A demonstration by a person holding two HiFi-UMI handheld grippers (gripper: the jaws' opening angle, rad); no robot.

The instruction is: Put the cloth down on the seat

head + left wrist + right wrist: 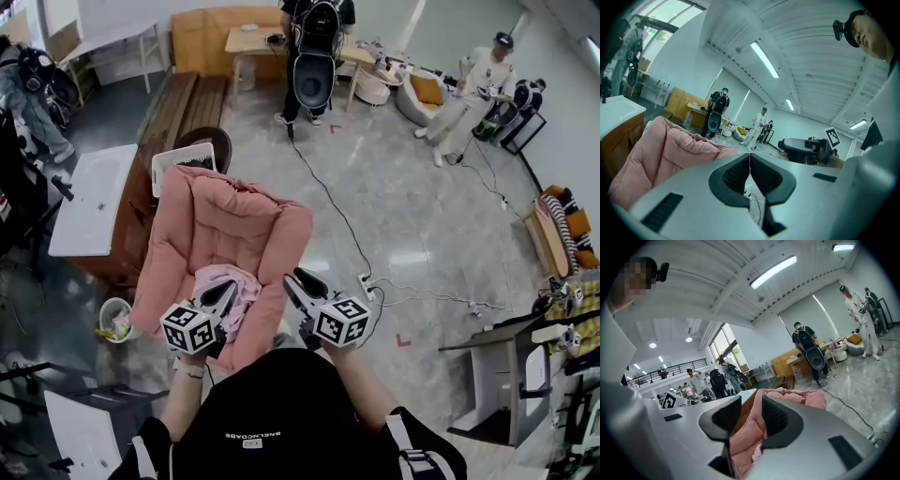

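Observation:
A pink padded seat fills the middle of the head view, with a paler pink cloth lying crumpled on its front part. My left gripper hovers over the cloth's near edge. Its jaws are shut and the left gripper view shows nothing between them. My right gripper is just off the seat's right arm, clear of the cloth. In the right gripper view it is open. Only the seat shows through the gap.
A white bin and a wooden bench stand behind the seat, a white table to its left, a small basket at its front left. A cable runs to a power strip. People stand further back.

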